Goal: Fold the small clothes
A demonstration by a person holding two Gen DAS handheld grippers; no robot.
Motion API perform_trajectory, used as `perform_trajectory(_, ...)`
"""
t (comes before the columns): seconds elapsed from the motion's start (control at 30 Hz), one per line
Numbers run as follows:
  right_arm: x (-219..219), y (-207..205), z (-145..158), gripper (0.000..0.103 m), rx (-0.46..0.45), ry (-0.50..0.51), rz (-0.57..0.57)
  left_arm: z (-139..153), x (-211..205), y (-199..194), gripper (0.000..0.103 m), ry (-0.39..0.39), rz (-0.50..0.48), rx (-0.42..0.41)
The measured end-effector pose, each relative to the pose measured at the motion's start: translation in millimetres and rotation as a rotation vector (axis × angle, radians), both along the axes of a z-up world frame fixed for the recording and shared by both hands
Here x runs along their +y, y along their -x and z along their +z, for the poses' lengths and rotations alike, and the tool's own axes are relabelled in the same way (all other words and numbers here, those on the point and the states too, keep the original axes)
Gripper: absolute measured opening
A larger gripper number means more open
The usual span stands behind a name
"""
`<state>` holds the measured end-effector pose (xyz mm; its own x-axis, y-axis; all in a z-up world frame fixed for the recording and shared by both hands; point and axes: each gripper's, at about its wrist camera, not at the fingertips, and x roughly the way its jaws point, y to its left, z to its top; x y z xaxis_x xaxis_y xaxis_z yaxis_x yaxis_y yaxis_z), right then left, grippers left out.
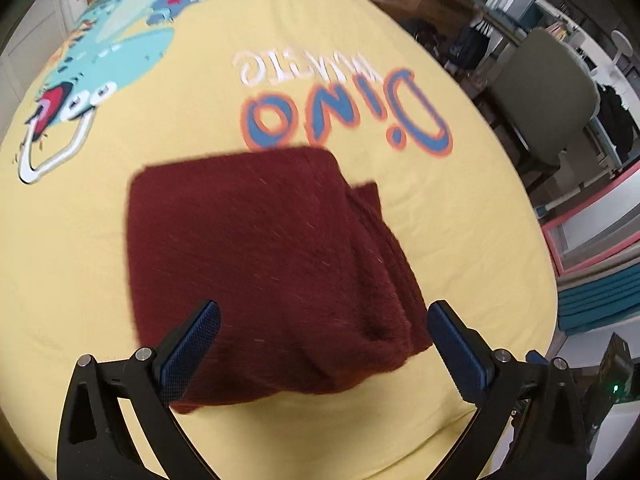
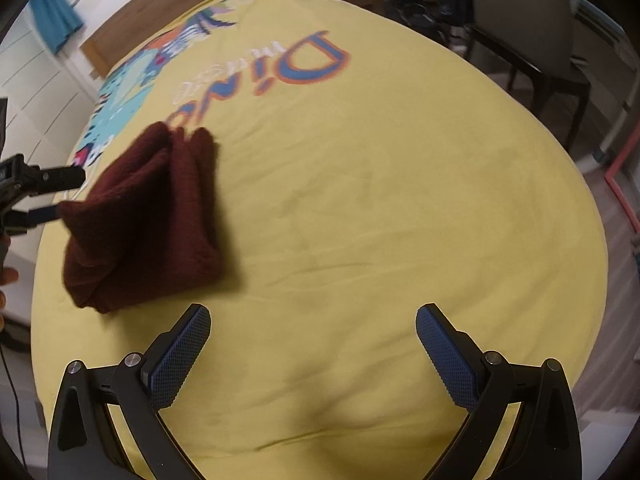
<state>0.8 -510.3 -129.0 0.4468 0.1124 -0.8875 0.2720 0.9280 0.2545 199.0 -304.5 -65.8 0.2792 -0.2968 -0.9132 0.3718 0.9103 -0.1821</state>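
A folded dark red knitted garment [image 1: 260,248] lies on the yellow bed sheet [image 1: 60,260], just below the printed "Dino" lettering [image 1: 344,120]. My left gripper [image 1: 324,320] is open wide right over the garment's near edge, one blue pad on each side, and neither presses on it. From the right wrist view, the garment [image 2: 148,216] lies at the left, and the left gripper [image 2: 60,196] is at its left edge with its fingers spread. My right gripper [image 2: 312,332] is open over bare sheet [image 2: 360,200] to the garment's right, with nothing between its fingers.
A grey chair [image 1: 544,92] stands beside the bed on the right. A pink-framed panel [image 1: 592,232] and stacked teal mats [image 1: 600,300] lie on the floor there. The wooden headboard [image 2: 160,12] is at the far end, and white drawers [image 2: 40,92] are on the left.
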Motion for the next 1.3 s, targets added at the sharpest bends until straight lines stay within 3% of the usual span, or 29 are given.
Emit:
perform_trajectory(0.2,40,-45,41,0.103,-0.024,0.033,0.127,12,70,5,0.102,-0.027,0.043,-0.043)
perform_trajectory(0.43,108,-142,74,0.102,-0.013,-0.092,0.274,-6,147,16,0.102,0.019,0.154,0.031)
perform_trajectory(0.57,154,-193,49,0.096,0.128,-0.050,0.358,-10,167,19,0.102,0.047,0.167,0.058)
perform_trajectory(0.7,174,-208,11,0.093,0.258,-0.040,0.376,-7,181,23,0.102,0.104,0.157,0.072)
perform_trajectory(0.73,176,-208,-1,0.087,0.294,-0.020,0.367,-7,184,24,0.102,0.110,0.155,0.072)
perform_trajectory(0.77,177,-207,-7,0.069,0.313,-0.002,0.360,-7,186,26,0.102,0.115,0.154,0.068)
perform_trajectory(0.8,178,-206,-13,0.061,0.329,0.017,0.355,-7,188,26,0.102,0.117,0.154,0.068)
perform_trajectory(0.87,173,-203,-18,0.043,0.315,-0.030,0.347,-11,192,24,0.102,0.140,0.156,0.090)
perform_trajectory(0.93,165,-200,-12,0.032,0.277,-0.062,0.320,-16,194,22,0.102,0.147,0.161,0.118)
perform_trajectory(1.07,145,-188,12,0.023,0.189,-0.089,0.294,-21,191,19,0.102,0.113,0.158,0.105)
perform_trajectory(1.3,111,-154,35,0.021,0.111,-0.043,0.245,-26,178,23,0.102,0.099,0.125,0.108)
